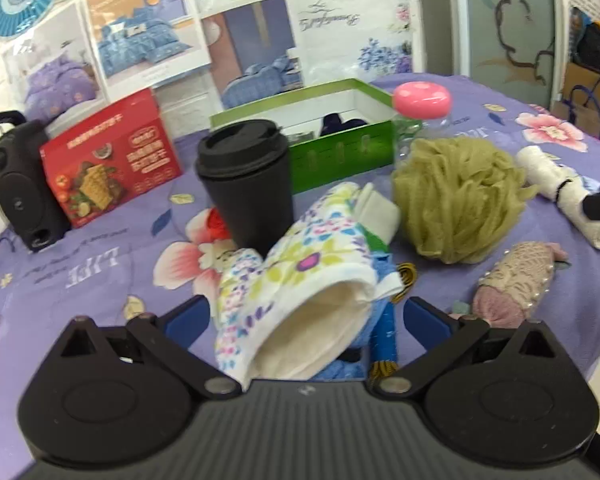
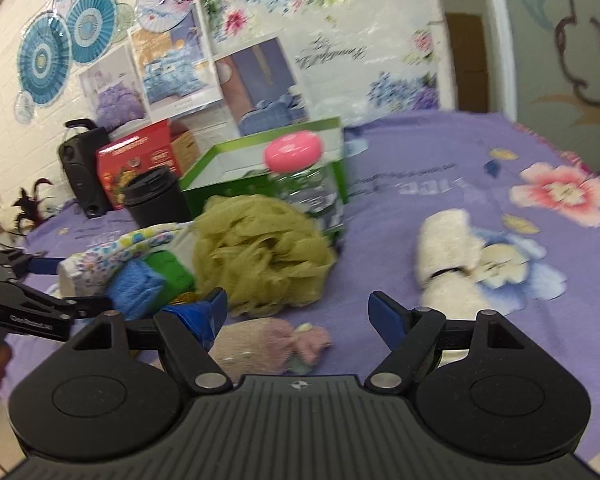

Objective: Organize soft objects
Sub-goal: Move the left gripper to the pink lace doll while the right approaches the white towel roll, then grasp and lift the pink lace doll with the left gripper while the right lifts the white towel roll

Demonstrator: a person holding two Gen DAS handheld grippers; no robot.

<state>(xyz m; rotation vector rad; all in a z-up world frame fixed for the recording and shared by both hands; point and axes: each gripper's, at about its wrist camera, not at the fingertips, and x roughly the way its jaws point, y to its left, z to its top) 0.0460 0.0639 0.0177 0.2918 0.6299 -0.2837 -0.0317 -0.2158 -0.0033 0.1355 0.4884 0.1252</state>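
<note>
My left gripper (image 1: 306,316) is open, its jaws on either side of a floral oven mitt (image 1: 300,272) that lies on a blue knit cloth (image 1: 384,332); whether the pads touch it I cannot tell. An olive bath pouf (image 1: 458,200) sits to the right, a pink knit item (image 1: 514,284) in front of it, and a white rolled towel (image 1: 560,192) further right. My right gripper (image 2: 298,312) is open and empty above the pink knit item (image 2: 268,340), near the pouf (image 2: 260,260). The towel (image 2: 452,260) lies to its right. The green box (image 1: 340,148) stands behind.
A black lidded cup (image 1: 246,184) stands just behind the mitt. A red carton (image 1: 112,160) and a black speaker (image 1: 18,180) stand at the back left. A clear jar with a pink lid (image 1: 422,100) stands by the box. The purple floral cloth (image 2: 500,184) covers the table.
</note>
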